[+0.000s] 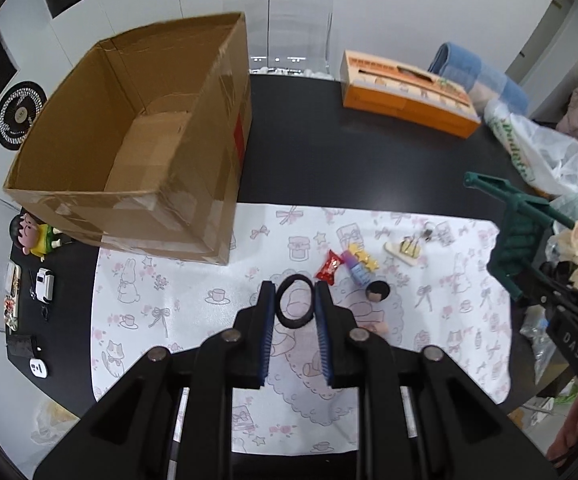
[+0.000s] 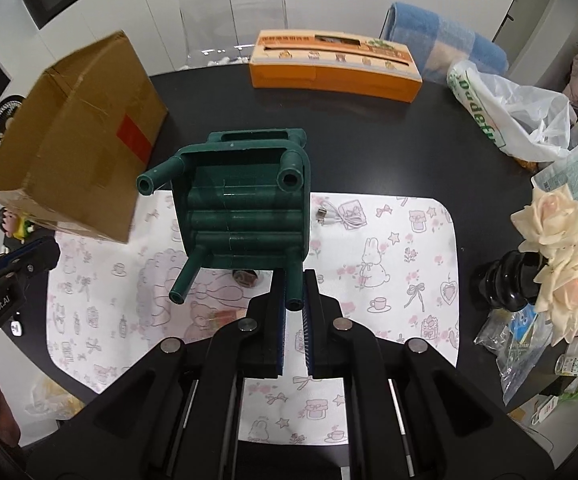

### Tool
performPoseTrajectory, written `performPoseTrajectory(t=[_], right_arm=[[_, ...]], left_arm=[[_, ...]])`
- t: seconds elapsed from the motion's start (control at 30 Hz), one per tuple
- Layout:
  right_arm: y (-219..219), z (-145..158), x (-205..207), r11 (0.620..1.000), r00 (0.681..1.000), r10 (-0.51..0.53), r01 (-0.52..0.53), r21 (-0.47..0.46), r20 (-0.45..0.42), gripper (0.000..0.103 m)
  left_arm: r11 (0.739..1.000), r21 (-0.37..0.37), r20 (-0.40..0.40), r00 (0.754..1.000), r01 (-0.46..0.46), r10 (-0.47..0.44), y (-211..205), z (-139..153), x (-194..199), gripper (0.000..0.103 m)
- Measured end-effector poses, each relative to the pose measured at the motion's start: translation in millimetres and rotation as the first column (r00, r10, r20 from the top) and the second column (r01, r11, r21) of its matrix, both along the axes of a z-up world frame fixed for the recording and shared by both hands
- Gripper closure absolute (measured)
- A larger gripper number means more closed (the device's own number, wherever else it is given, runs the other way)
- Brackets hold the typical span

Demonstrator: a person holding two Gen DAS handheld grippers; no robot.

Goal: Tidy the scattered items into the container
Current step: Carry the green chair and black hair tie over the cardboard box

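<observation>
An open cardboard box stands at the back left of the patterned mat; it also shows in the right wrist view. My left gripper is shut on a black hair tie and holds it above the mat. My right gripper is shut on one leg of a green toy chair, held up with its legs toward the camera; the chair also shows in the left wrist view. On the mat lie a red candy wrapper, a small purple and yellow toy, a dark round piece and a binder clip.
An orange box and a plastic bag sit at the back of the black table. A vase of pale roses stands at the right. A doll figure and small items lie left of the box. A white cable lies on the mat.
</observation>
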State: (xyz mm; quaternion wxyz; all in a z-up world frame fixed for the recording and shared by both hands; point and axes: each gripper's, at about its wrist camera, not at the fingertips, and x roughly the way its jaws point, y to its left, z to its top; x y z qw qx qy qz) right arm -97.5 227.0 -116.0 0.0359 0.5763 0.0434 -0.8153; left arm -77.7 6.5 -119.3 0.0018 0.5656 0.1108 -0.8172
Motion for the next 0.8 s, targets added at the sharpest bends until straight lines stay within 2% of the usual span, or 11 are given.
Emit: performPoseTrajectory(t=[0.3, 0.8], right_arm=[[-7.2, 33.9, 10.8, 0.999, 0.999, 0.016, -0.017, -0.027, -0.039, 0.096], [-23.7, 49.8, 1.5, 0.997, 0.996, 0.057, -0.06, -0.049, -0.067, 0.096]], left_arm=[[1.0, 0.016, -0.039, 0.999, -0.001, 0.002, -8.8, 30.8, 7.1, 0.083], [1.0, 0.02, -0.056, 0.998, -0.022, 0.023, -20.0, 39.8, 3.3, 0.083]])
